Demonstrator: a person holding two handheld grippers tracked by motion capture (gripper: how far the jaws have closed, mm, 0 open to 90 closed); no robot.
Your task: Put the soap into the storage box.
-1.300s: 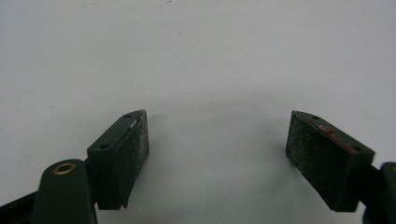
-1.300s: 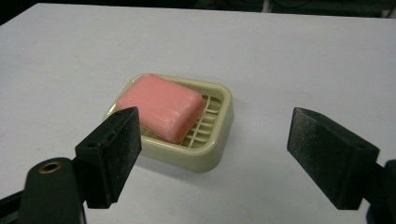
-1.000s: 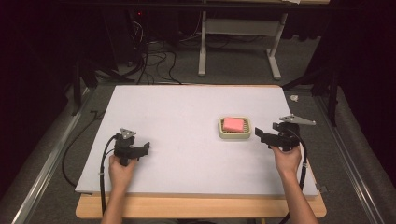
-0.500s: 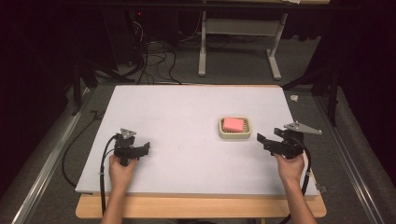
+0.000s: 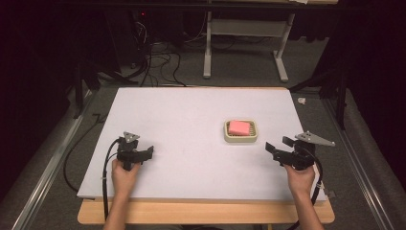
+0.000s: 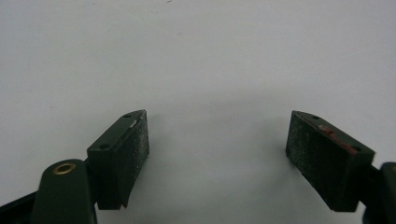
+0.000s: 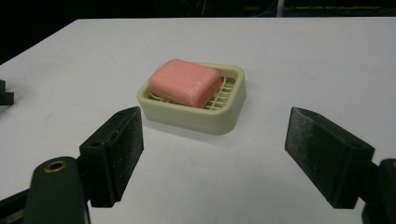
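Between the wide-spread jaws of the right claw, seen in the right gripper view, lies bare white surface; the claw is released and grasps nothing. Just beyond the jaw tips sits a cream soap dish with a slatted floor, and a pink bar of soap rests inside it, tilted slightly toward one side. At that view's left edge a dark bit of the other claw peeks in.

From the high view, the right claw hovers near the right edge of the surface, held by the person's right hand, its jaws pointing left toward the soap dish, which stands a little apart from it.

Over on the near left, the left claw is held by the left hand, well apart from the dish. In the left gripper view the left claw is likewise released, jaws spread over plain white surface, empty.
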